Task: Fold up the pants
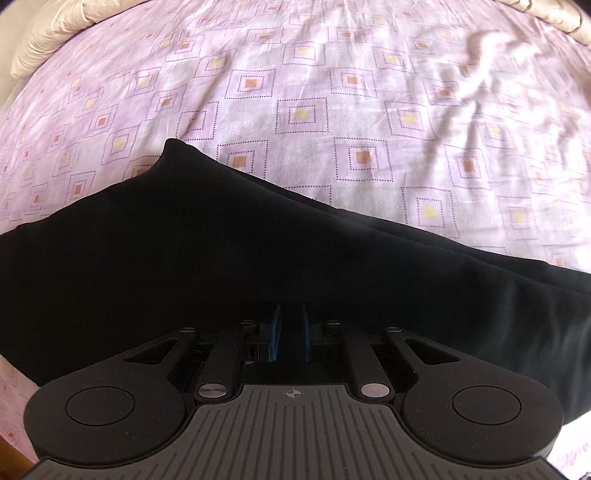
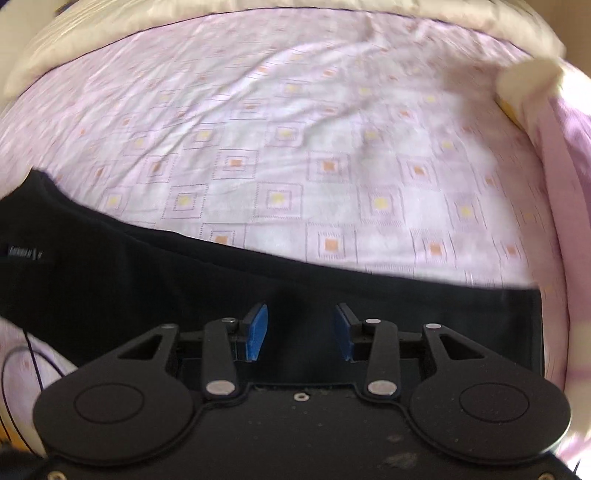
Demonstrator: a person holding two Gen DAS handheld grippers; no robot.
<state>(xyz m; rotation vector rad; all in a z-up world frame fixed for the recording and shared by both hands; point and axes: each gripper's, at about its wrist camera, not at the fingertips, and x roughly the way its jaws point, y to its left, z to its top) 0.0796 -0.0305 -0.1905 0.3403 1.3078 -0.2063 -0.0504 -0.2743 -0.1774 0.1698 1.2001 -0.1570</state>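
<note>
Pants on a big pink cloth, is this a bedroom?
Probably a bedroom. The black pants lie on a wide, wrinkled pink sheet patterned with squares, and a cream padded edge, like a bed frame or headboard, runs around it.

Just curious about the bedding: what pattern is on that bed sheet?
The bed sheet is pale lilac with dotted squares around yellow or orange centres, clearest in the left wrist view.

Both tools are matte black: the left gripper (image 1: 291,325) has blue pads (image 1: 275,328), silver pivot pins, two round bosses and a ribbed grey plate with a crosshair mark, while the right gripper (image 2: 300,328) has blue pads (image 2: 257,330), silver pins and a dusty, smooth plate.
</note>
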